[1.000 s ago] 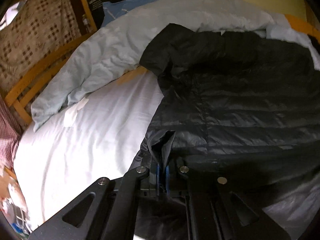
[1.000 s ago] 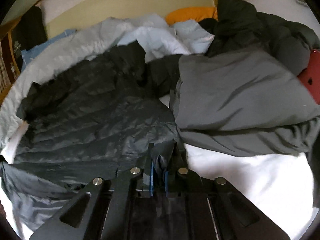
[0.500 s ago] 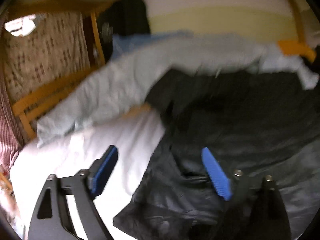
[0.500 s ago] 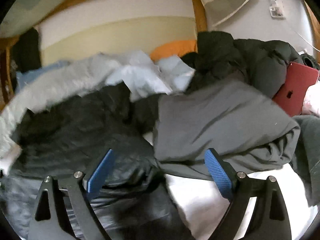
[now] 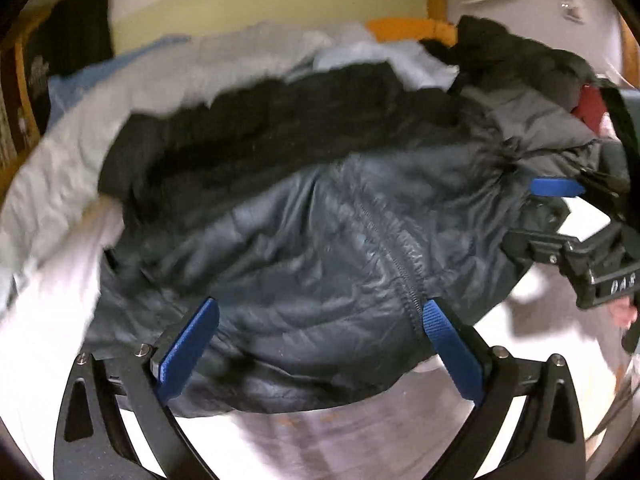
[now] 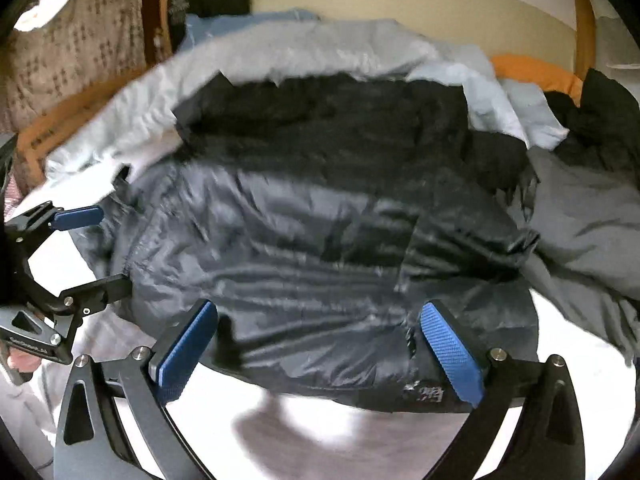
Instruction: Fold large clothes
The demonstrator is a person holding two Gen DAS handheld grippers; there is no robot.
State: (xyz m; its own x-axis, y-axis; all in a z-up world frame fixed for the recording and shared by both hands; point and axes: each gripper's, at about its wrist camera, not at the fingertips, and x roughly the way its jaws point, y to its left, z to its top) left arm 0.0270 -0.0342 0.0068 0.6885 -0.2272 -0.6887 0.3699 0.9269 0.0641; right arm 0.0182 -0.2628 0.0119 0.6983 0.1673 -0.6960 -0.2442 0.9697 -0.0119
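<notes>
Currently both grippers' jaws are opening, nothing between them: left gripper, right gripper. Unheld, the slippery black puffer jacket, folded on the bed, may spring open.

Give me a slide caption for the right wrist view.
Right gripper opening, empty, above the dark puffer jacket on the white bed sheet.

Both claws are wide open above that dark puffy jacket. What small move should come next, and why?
Probably lower the left gripper and right gripper to pinch the jacket at its near edge: both jaws are opening with nothing between them, and it lies only loosely doubled on the bed sheet.
</notes>
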